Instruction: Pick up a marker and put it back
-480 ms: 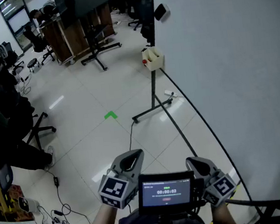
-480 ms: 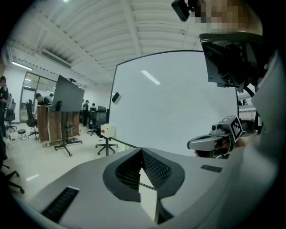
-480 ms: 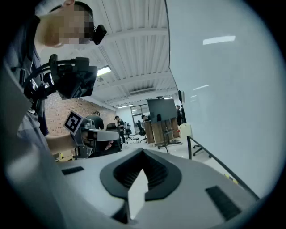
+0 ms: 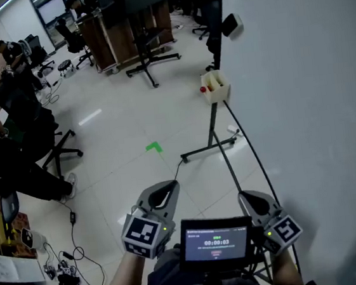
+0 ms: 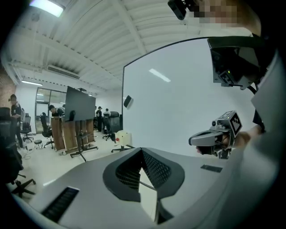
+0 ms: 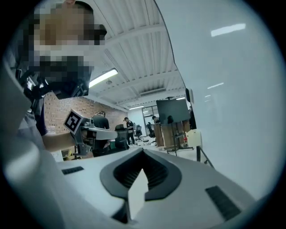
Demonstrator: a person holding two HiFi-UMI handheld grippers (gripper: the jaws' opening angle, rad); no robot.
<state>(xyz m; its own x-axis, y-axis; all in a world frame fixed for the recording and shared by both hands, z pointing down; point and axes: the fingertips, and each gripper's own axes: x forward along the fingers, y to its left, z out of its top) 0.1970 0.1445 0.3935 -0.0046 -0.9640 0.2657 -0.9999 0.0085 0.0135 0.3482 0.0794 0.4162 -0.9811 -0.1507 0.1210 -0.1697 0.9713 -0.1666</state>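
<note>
A cream holder box hangs on the whiteboard stand, and the red tip of a marker shows at its left side. The same box is small and far off in the left gripper view, and the box also appears in the right gripper view. My left gripper and right gripper are held low in front of me, far from the box. Both are shut with nothing between the jaws. The left gripper's and the right gripper's pads meet at the tip.
A large whiteboard fills the right side, on a black stand with feet on the tiled floor. A small screen sits between my hands. Office chairs, seated people and wooden desks stand left and far back. Cables lie on the floor.
In the head view the holder box and whiteboard stand sit lower and further right than before. Both grippers stay low and shut.
</note>
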